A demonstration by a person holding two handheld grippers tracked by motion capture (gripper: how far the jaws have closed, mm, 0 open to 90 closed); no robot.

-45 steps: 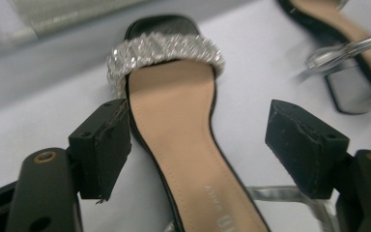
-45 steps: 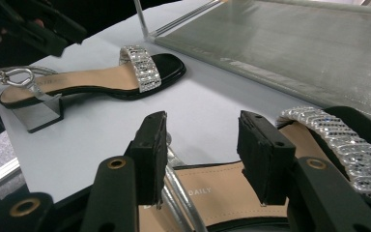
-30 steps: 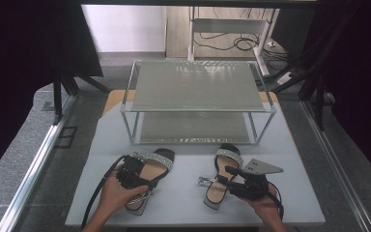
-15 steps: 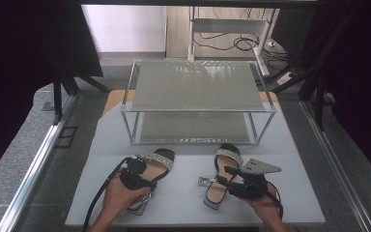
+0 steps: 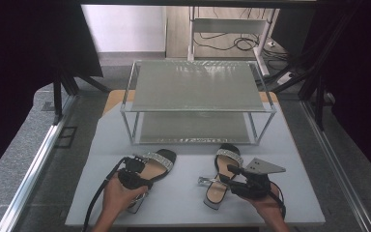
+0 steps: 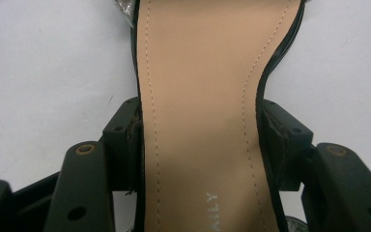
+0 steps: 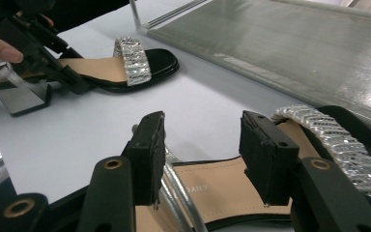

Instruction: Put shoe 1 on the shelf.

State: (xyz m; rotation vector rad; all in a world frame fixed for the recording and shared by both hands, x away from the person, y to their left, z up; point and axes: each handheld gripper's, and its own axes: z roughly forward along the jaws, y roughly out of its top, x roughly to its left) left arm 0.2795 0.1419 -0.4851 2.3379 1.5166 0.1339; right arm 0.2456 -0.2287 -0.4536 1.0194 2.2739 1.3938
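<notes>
Scene: a grey table (image 5: 188, 203) with a two-tier rack (image 5: 198, 104) at its far side; two sandals lie on the near part, toes toward the rack.
Left sandal (image 5: 149, 169): near left of the table, just in front of the rack; its block heel is nearest the person.
Right sandal (image 5: 222, 176): near right, well apart from the left one, angled slightly, with a loose ankle strap at its left.
Left gripper (image 5: 134, 178): set across the waist of the left sandal; in the left gripper view the tan insole (image 6: 198, 121) runs between the jaws, which have just been closing, and both pads appear to touch the sole's black edges.
Right gripper (image 7: 205, 145): poised over the heel end of the right sandal; the jaws stand apart above the insole with clear air at each pad, so nothing is gripped.
Handling: the sandals are judged light, with a stiff sole and heavier block heel, so tipping heel-down is likely if held near the toe.
Surface: the insole looks smooth and may slip; the rhinestone band (image 7: 133, 60) looks delicate and is best left untouched.
Hold: the narrow waist, clamped across the sole's edges, is judged the best place.
</notes>
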